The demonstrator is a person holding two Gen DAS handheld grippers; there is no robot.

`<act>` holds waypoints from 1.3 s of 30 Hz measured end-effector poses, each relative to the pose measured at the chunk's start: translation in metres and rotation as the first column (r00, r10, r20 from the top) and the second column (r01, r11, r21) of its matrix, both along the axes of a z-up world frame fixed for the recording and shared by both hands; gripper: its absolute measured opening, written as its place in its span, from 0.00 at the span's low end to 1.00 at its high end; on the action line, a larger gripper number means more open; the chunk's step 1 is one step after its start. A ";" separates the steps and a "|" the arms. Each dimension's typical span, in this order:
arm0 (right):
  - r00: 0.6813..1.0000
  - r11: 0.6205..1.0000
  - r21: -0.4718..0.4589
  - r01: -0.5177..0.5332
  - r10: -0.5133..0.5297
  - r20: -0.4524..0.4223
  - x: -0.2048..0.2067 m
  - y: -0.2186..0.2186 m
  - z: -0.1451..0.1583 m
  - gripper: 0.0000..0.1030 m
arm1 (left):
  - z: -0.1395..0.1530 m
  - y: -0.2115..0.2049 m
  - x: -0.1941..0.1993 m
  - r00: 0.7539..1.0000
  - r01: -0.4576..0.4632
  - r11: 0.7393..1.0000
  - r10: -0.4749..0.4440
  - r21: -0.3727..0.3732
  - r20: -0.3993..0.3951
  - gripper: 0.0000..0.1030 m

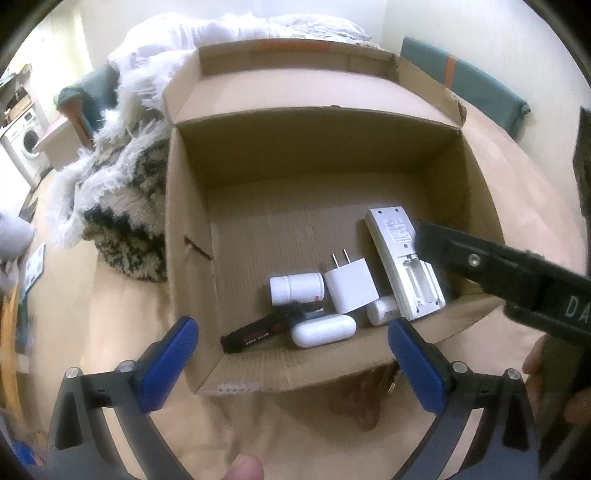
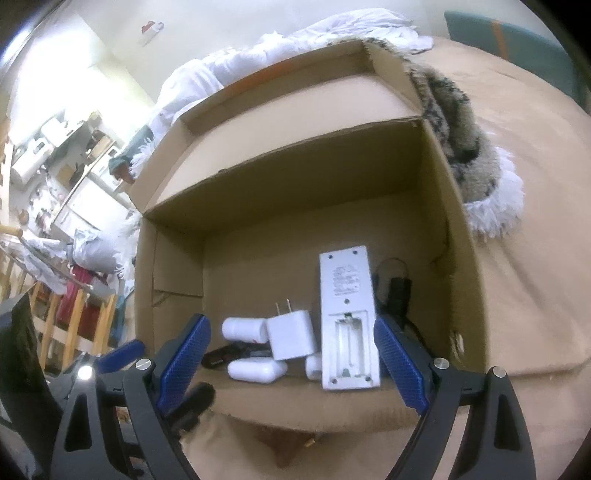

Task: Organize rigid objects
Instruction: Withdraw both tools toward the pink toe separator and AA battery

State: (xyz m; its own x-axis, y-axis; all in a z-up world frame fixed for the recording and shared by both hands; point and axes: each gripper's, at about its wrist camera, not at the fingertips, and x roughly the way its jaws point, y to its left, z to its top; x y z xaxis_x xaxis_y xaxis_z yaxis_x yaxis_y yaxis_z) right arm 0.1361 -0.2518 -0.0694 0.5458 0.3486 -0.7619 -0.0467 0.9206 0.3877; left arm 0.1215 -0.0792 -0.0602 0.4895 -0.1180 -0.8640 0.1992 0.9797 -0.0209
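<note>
Left wrist view looks down into an open cardboard box [image 1: 192,229] that sits on a bed covered in a tan sheet [image 1: 517,192]. The left hand-held gripper [image 1: 293,363] hangs over the box's near edge, its blue pads spread wide with nothing between them. On the box floor, close to the near wall, lie a white remote [image 1: 404,264] turned face down with its battery bay uncovered, a white plug adapter [image 1: 351,288] with its prongs pointing away, a white bottle [image 1: 297,288] on its side, a white oval case [image 1: 323,329], a small white item [image 1: 382,312] beside the remote, and a black device with red markings [image 1: 255,334]. The far half of the box floor is bare cardboard. The right hand-held gripper [image 1: 480,258] reaches in from the right, its black body above the remote's near end.

A shaggy white and dark patterned blanket [image 1: 118,206] is heaped against the box's left wall, with white bedding [image 1: 221,33] beyond it. A teal cushion [image 1: 465,81] lies at the far right, and a washing machine [image 1: 26,144] stands at the left edge of the room.

In the right wrist view, the right hand-held gripper [image 2: 291,362] is released, its pads standing apart on either side of the remote's near end without touching it. A black strap-like object [image 2: 397,291] lies to the right of the remote. Past the box, on the left, wooden rails [image 2: 55,321] and cluttered shelves [image 2: 62,147] stand against a pale wall.
</note>
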 end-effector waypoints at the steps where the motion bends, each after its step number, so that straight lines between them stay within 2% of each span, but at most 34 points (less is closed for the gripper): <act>1: 1.000 1.000 -0.008 0.009 -0.009 0.000 -0.003 -0.002 0.001 0.93 | 0.001 0.002 -0.002 1.000 -0.007 1.000 0.007 -0.003 0.001 1.00; 9: 0.999 0.996 -0.074 0.042 -0.041 0.025 -0.021 -0.003 0.007 0.93 | 0.005 0.016 -0.023 0.999 -0.038 0.999 0.038 -0.023 0.005 1.00; 19: 1.000 0.997 -0.070 0.030 -0.030 0.005 -0.036 0.005 0.001 0.93 | -0.002 0.041 -0.037 0.992 -0.125 0.992 0.124 -0.029 -0.038 1.00; 27: 1.000 0.999 -0.047 0.006 -0.006 -0.004 -0.054 0.014 0.001 0.93 | -0.017 0.053 -0.050 0.984 -0.155 0.988 0.154 -0.010 -0.088 0.99; 33: 0.993 1.000 -0.019 0.025 -0.027 -0.115 -0.071 0.009 -0.017 0.93 | -0.034 0.067 -0.051 0.966 -0.206 0.978 0.197 -0.035 -0.170 0.99; 36: 0.982 0.997 0.045 0.057 -0.048 -0.184 -0.073 -0.002 -0.029 0.93 | -0.043 0.066 -0.046 0.959 -0.209 0.978 0.201 -0.021 -0.199 0.99; 39: 0.971 0.989 0.114 0.099 -0.071 -0.231 -0.071 -0.014 -0.039 0.93 | -0.054 0.057 -0.045 0.961 -0.167 0.986 0.158 -0.021 -0.229 0.99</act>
